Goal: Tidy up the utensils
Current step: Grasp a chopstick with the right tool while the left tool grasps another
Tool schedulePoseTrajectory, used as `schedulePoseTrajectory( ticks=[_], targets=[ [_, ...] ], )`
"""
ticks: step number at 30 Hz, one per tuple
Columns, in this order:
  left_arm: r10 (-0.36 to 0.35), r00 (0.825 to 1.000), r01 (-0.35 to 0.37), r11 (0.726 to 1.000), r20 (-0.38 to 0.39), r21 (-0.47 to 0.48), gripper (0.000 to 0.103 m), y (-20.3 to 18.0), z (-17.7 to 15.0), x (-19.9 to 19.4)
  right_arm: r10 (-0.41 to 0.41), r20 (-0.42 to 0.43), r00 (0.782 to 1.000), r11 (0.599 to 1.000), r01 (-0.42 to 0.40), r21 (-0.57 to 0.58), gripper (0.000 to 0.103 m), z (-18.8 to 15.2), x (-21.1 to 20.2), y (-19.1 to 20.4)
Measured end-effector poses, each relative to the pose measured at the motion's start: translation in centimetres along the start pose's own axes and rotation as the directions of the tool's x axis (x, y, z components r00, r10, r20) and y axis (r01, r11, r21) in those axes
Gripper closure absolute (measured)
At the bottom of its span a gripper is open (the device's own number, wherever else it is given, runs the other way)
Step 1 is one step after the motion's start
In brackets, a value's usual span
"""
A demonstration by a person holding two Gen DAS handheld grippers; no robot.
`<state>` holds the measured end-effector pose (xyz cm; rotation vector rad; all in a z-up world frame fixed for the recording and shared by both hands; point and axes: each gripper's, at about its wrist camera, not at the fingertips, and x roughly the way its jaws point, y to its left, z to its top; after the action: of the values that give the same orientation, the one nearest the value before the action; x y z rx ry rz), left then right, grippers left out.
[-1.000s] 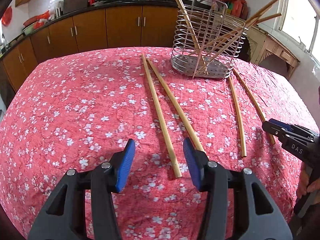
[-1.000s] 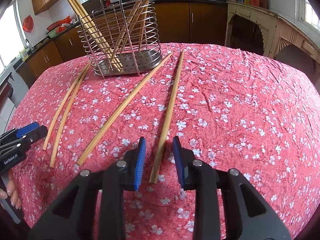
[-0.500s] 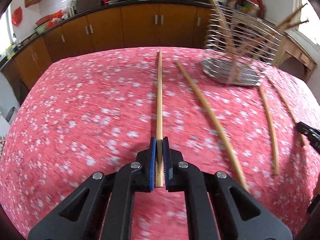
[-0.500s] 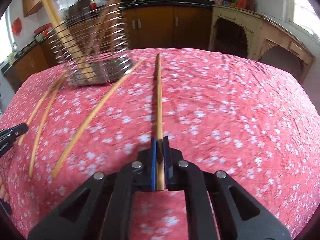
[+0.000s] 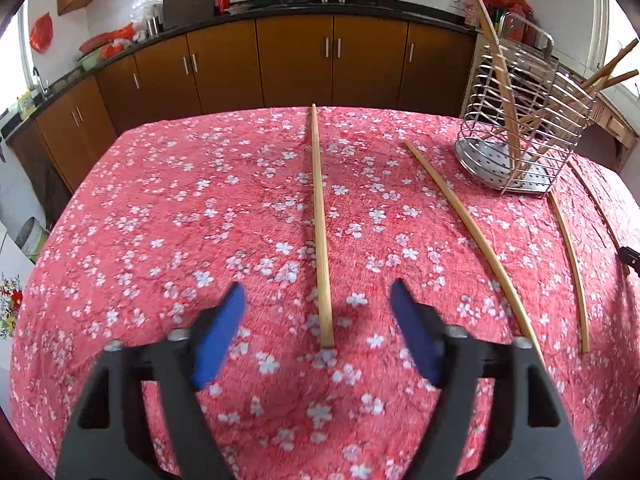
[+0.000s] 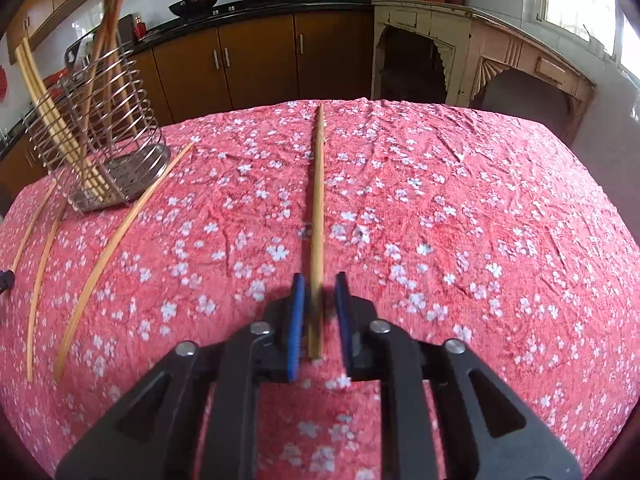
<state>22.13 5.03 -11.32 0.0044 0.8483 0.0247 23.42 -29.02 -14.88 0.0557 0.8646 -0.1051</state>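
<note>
In the left wrist view a long bamboo chopstick lies on the red floral tablecloth. Its near end sits between the wide-apart blue pads of my left gripper, whose jaws are opening and touch nothing. In the right wrist view another chopstick runs between the pads of my right gripper. Those jaws are opening too, with a small gap on each side of the stick. A wire utensil holder holds several upright chopsticks.
More loose chopsticks lie on the cloth near the holder. The right gripper's tip shows at the left view's right edge. Brown cabinets and a dark worktop stand behind the table.
Half a second ago both grippers were shut, each on its chopstick. Now both have opened, the left one wide, the right one slightly, and the sticks are let go.
</note>
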Motion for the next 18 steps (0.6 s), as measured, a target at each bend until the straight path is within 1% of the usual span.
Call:
schedulePoseTrajectory(
  ticks=[3,7,16,18],
  targets=[
    [-0.002,1.000,0.002,1.000,-0.012,0.030,0.028,-0.2,-0.6,-0.2,0.000,0.001,1.000,1.000,0.000,-0.002,0.076,-0.7,-0.6,-0.1],
    [0.003,0.998,-0.002,1.000,-0.064,0.015,0.027,0.1,-1.0,0.9,0.006,0.001,1.000,1.000,-0.006,0.017,0.073,-1.0,-0.8,-0.4],
    [0.010,0.998,-0.009,1.000,-0.062,0.014,0.027,0.6,-1.0,0.8,0.006,-0.001,1.000,1.000,-0.006,0.010,0.070,-1.2,-1.0,-0.3],
    [0.013,0.998,-0.013,1.000,-0.063,0.013,0.025,0.7,-0.8,1.2,0.007,-0.001,1.000,1.000,-0.007,0.009,0.068,-1.2,-1.0,-0.3]
  ],
)
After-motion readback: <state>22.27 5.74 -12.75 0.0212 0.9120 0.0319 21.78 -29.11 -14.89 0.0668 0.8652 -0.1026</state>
